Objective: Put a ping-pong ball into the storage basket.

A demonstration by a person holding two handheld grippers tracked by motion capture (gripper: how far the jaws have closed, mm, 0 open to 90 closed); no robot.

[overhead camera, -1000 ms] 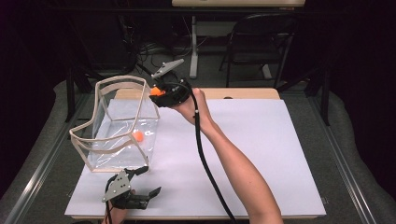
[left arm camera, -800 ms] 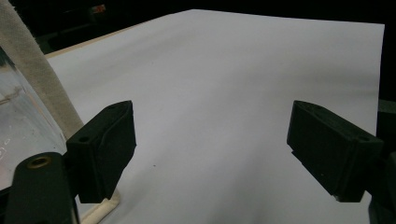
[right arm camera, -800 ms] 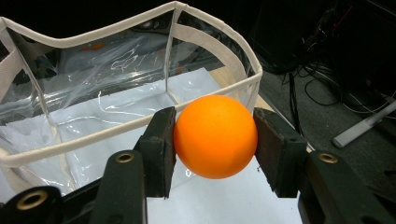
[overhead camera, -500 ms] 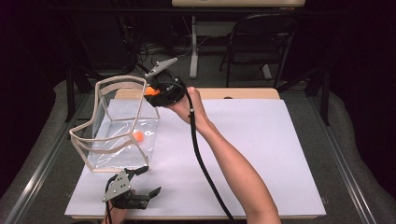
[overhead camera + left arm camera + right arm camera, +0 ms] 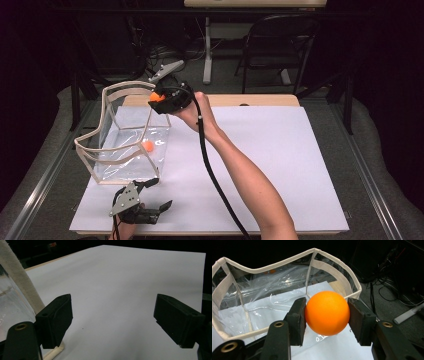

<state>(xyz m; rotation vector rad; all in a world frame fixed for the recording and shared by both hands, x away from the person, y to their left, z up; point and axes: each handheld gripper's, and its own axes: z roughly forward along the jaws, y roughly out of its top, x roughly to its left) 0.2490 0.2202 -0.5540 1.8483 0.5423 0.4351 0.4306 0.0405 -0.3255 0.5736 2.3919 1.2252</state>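
— White paper (image 5: 280,165) covers the table, dark room behind with a chair (image 5: 280,45). Where is the right gripper (image 5: 327,315)?
— Raised at the far right corner of the clear bag (image 5: 127,145), the see-through one with the cream fabric rim. Its jaws are clamped on an orange ball (image 5: 327,313), one pad on each side.
— Is the ball over the bag?
— In the high view the held ball (image 5: 157,97) sits at the rim's top corner; whether it is inside that rim I cannot tell.
— What has changed from a second ago?
— The right hand has drifted slightly left, toward the bag's corner. The grip on the ball is unchanged.
— And the other ball?
— A second orange ball (image 5: 147,146) lies on the bag's floor, same spot as before.
— The left gripper (image 5: 150,195)?
— Near the table's front edge, just beside the bag's near corner, jaws spread wide with nothing between them. It has not moved.
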